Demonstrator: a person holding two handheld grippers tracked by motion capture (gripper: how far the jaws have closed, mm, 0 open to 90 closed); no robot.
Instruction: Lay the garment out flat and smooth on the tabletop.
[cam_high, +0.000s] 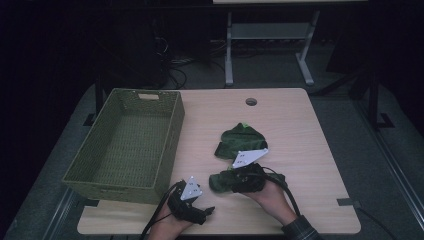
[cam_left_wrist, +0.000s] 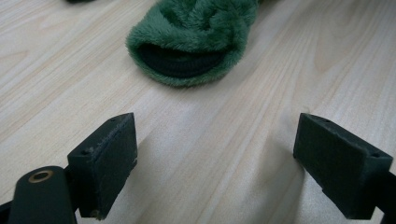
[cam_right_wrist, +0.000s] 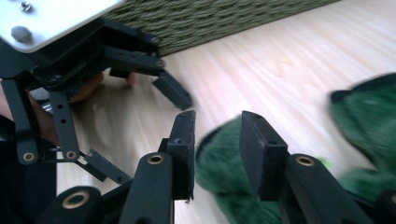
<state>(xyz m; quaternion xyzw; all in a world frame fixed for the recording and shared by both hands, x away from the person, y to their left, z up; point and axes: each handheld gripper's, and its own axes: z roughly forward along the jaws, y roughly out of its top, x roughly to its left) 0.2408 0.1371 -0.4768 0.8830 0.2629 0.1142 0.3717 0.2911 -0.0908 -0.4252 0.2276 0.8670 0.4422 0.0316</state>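
High view, far left: a green woven basket (cam_high: 127, 145) sits on the left part of the wooden table (cam_high: 300, 130), with its long side running away from the person.
Left gripper: the left gripper (cam_high: 209, 210) lies low by the near edge of the table, just past the basket's near corner, and it points to the right.
Left gripper jaws: in the left gripper view the two black jaws stand wide apart with only bare table between them, so this one is open and holds nothing.
Near slipper: a fuzzy green slipper (cam_left_wrist: 196, 39) lies ahead of those jaws with its dark opening turned toward them, not touching them.
Right gripper: the right gripper (cam_high: 240, 181) sits on top of the near slipper (cam_high: 222, 181) in the middle of the table.
Right gripper jaws: in the right gripper view the jaws stand a little apart with the green fuzz (cam_right_wrist: 219, 163) seen in the gap; I cannot tell if the pads press on it.
Far slipper: a second green slipper (cam_high: 241, 141) lies just behind, farther from the person.
Right side: bare table.
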